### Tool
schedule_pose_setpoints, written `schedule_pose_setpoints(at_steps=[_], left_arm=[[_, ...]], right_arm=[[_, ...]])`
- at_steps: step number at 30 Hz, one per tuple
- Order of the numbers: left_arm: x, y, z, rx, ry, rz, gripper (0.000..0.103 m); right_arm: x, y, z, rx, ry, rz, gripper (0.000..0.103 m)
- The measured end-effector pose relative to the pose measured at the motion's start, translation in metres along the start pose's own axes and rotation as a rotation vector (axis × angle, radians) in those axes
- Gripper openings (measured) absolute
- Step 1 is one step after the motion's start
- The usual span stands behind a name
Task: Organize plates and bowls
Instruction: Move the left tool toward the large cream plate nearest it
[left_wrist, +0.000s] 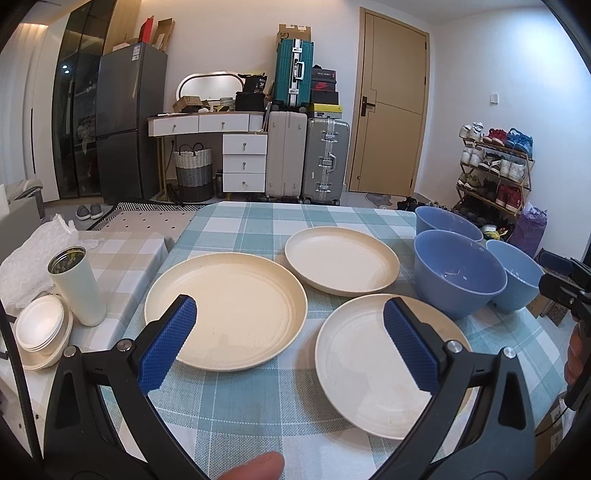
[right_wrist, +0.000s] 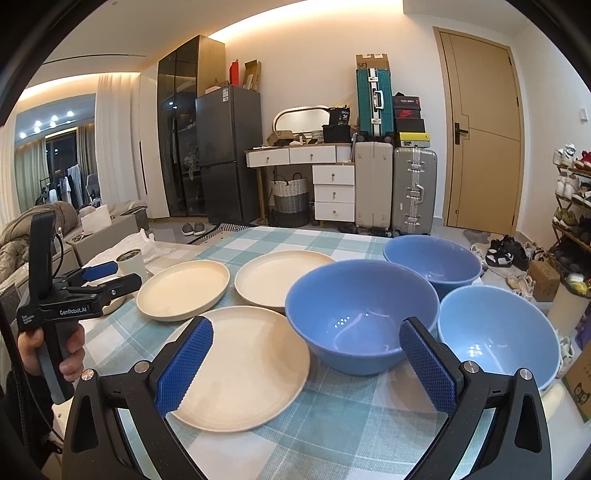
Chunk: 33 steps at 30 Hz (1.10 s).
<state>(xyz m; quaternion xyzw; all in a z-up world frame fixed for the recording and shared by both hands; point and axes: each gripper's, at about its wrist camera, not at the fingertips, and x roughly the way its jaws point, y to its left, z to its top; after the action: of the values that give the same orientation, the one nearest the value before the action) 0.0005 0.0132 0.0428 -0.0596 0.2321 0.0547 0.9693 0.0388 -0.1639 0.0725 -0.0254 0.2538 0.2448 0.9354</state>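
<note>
My left claw (left_wrist: 290, 343) hangs wide open with nothing in it, its blue ridged pads straddling the gap between two round cream plastic plates: the large cream plate (left_wrist: 226, 310) toward the left edge of the desk (left_wrist: 236, 417), and the near cream plate (left_wrist: 369, 365) at the front. A third cream plate (left_wrist: 342, 260) lies behind them, toward the far edge. My right claw (right_wrist: 306, 362) is likewise spread wide and empty, framing the middle blue plastic bowl (right_wrist: 360, 314). A second blue bowl (right_wrist: 434, 260) sits behind it near the far right corner, and a paler blue bowl (right_wrist: 498, 334) stands just beside it at the right edge. Every plate and bowl lies singly on the teal checked cloth, so I judge nothing is stacked yet and the sorting is at its start. For the next move I would lower the left claw to a plate rim and pinch it edge-on, then carry it onto another plate; the right claw must catch the middle bowl's wall and nest it in a neighbour. The rims are thin and smooth, so I would expect them to slip.
</note>
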Motion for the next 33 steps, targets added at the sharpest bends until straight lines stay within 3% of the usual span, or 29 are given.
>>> schedule_pose_setpoints(at_steps=[13, 21, 33], left_arm=[[-0.015, 0.021, 0.026, -0.041, 0.053, 0.057, 0.101], [-0.005, 0.045, 0.031, -0.096, 0.129, 0.127, 0.101], [0.031, 0.071, 0.036, -0.132, 0.193, 0.154, 0.101]], right_arm=[[0.03, 0.03, 0.047, 0.005, 0.086, 0.093, 0.103], [0.054, 0.046, 0.066, 0.023, 0.116, 0.126, 0.103], [0.092, 0.059, 0.083, 0.053, 0.163, 0.153, 0.103]])
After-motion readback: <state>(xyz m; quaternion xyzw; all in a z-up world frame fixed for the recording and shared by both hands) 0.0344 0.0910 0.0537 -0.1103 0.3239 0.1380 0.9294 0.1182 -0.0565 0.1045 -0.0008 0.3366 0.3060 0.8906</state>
